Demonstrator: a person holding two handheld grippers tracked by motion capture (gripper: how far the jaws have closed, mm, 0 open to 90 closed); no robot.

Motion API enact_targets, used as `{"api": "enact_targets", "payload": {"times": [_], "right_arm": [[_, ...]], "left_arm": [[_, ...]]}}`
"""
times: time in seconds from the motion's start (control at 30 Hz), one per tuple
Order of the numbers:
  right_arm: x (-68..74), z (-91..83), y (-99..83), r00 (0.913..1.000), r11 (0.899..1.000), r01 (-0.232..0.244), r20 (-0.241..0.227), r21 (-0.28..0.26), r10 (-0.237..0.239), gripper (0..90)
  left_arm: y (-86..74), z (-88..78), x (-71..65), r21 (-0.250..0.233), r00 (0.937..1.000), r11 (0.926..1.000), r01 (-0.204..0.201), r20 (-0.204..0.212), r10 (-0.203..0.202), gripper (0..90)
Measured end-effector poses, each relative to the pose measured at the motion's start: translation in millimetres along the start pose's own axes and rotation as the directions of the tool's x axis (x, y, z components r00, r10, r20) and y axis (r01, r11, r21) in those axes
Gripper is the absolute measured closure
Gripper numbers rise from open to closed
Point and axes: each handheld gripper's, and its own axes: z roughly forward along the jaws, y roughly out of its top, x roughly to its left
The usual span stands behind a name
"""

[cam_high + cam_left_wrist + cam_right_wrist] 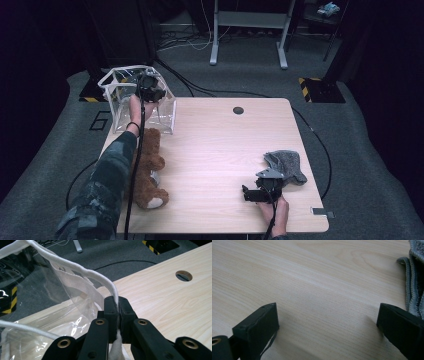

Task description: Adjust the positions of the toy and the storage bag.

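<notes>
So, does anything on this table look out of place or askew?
Slightly. The clear bag overhangs the table's far left corner, its white rim pinched by the left gripper. The teddy bear lies flat at the left edge; the grey cloth is crumpled.

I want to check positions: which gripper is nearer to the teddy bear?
Left. The left gripper grips the clear bag just beyond the teddy bear; the right gripper rests across the table.
</notes>
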Motion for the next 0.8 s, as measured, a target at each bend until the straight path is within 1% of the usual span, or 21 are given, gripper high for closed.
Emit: {"api": "enact_targets", "payload": {"times": [0.03,0.1,0.17,0.23,0.33,0.47,0.6,0.67,0.7,0.8], "right_arm": [[0.0,0.0,0.0,1.0,1.0,-0.001,0.0,0.0,0.001,3.2],[0.1,-0.1,0.0,1.0,1.0,0.0,0.001,0.001,0.0,3.2],[0.0,-0.1,0.0,1.0,1.0,0.002,0.001,0.0,-0.002,3.2],[-0.3,-0.2,-0.1,1.0,1.0,0.007,-0.002,0.001,-0.007,3.2],[-0.4,-0.3,-0.2,1.0,1.0,0.008,-0.003,0.001,-0.008,3.2],[-0.2,-0.4,-0.2,1.0,1.0,0.007,-0.004,0.0,-0.007,3.3],[0.2,-0.6,-0.3,1.0,1.0,0.001,-0.002,0.002,-0.001,3.3],[0.2,-0.7,-0.3,1.0,1.0,0.001,-0.002,0.002,-0.001,3.4],[0.3,-0.7,-0.4,1.0,1.0,0.001,-0.003,0.002,-0.001,3.4],[0.2,-0.7,-0.4,1.0,1.0,0.001,-0.002,0.002,-0.001,3.4]], "left_arm": [[0.2,0.2,-0.2,0.001,1.0,1.0,0.0,0.001,0.0,86.9],[1.2,0.8,0.9,0.001,0.9998,0.9999,0.01,0.017,-0.01,86.9],[2.7,1.0,1.3,0.001,0.9997,0.9999,0.016,0.02,-0.016,86.9],[4.6,1.6,0.3,0.002,0.9995,1.0,0.004,0.032,-0.004,86.9],[6.8,4.3,-5.7,-0.002,0.9991,1.0,-0.008,0.043,0.008,86.9],[9.7,6.6,-13.0,0.001,0.9985,0.9999,-0.015,0.052,0.015,86.8],[11.9,8.0,-20.2,-0.002,0.9973,0.9998,-0.02,0.071,0.02,86.8],[13.2,8.3,-24.6,0.005,0.9966,0.9996,-0.029,0.078,0.028,86.8],[13.7,9.5,-28.3,-0.005,0.9962,0.9996,-0.027,0.083,0.027,86.7],[15.4,10.5,-35.1,-0.003,0.995,0.9995,-0.032,0.095,0.032,86.7]]}}
